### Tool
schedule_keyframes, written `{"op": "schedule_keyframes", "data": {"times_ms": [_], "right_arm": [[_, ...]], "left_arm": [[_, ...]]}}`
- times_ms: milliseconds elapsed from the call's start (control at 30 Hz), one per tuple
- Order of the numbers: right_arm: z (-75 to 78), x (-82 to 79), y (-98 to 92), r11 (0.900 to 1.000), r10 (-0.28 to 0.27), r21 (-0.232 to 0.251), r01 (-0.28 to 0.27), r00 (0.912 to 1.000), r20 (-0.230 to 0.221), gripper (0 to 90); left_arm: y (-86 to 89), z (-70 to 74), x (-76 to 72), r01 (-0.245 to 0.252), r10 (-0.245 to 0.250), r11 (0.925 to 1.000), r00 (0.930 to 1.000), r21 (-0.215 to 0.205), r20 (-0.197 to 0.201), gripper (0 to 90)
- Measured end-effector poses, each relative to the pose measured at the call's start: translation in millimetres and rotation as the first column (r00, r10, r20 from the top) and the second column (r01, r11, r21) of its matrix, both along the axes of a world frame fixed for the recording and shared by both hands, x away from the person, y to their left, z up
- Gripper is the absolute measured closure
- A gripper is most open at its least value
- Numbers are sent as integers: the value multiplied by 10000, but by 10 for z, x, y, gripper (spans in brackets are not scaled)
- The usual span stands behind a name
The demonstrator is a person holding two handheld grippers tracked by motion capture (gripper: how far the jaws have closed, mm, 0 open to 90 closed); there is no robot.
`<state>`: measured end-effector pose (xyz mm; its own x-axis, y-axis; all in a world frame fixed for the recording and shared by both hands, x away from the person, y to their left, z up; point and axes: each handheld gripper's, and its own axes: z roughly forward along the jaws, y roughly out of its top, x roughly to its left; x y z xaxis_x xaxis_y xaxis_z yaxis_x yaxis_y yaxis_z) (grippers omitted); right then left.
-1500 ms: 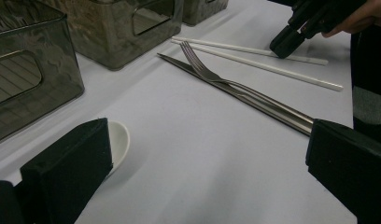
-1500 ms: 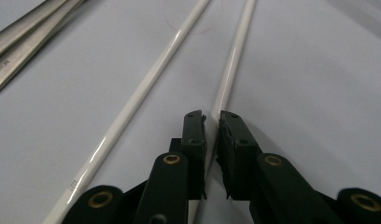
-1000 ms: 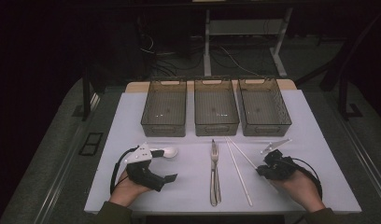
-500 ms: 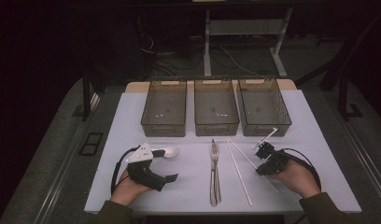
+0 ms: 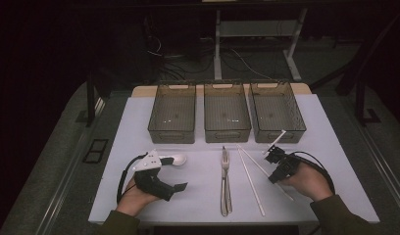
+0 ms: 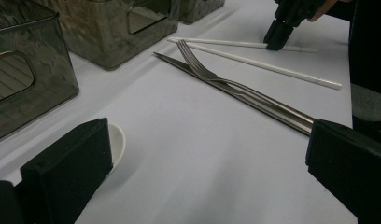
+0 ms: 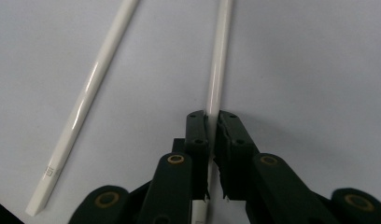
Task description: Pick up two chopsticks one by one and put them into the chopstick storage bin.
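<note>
right hand [image 5: 311, 182] low over the worktop [image 5: 198, 196] at its near right, forearm entering from the bottom edge, wrist angled so the right claw [image 5: 274, 152] points up and left toward the bins. clamped tight on one white chopstick [image 7: 216, 79], pads pressed to either side of the shaft in the right gripper view, jaws having just been closing with the stick between them. far tip of that chopstick [image 5: 277, 139] lifted and slanting toward the right bin [image 5: 277, 111], in front of its near wall. second chopstick [image 5: 250, 180] flat on the worktop, just left of the claw, apart from it. left hand [image 5: 134, 198] resting at the near left, left claw [image 5: 174, 182] lying level, jaws spread wide with nothing between them. white spoon [image 5: 176, 159] just beside the left claw, its bowl peeking past one jaw in the left gripper view. fork [image 5: 225, 171] and knife [image 6: 254, 100] together in the middle, between the two hands. three dark bins in a row at the far side.
</note>
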<state>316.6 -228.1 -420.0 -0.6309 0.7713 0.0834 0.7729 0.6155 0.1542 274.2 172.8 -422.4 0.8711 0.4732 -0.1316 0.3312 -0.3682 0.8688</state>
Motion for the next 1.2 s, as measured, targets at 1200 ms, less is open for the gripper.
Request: {"op": "schedule_keyframes", "data": {"times_ms": [1200], "right_arm": [[238, -137, -389, 9588, -276, 2840, -101, 9913, 1286, 839]], "left_arm": [[51, -4, -8, -113, 113, 9999, 9999, -33, 28, 5]]}}
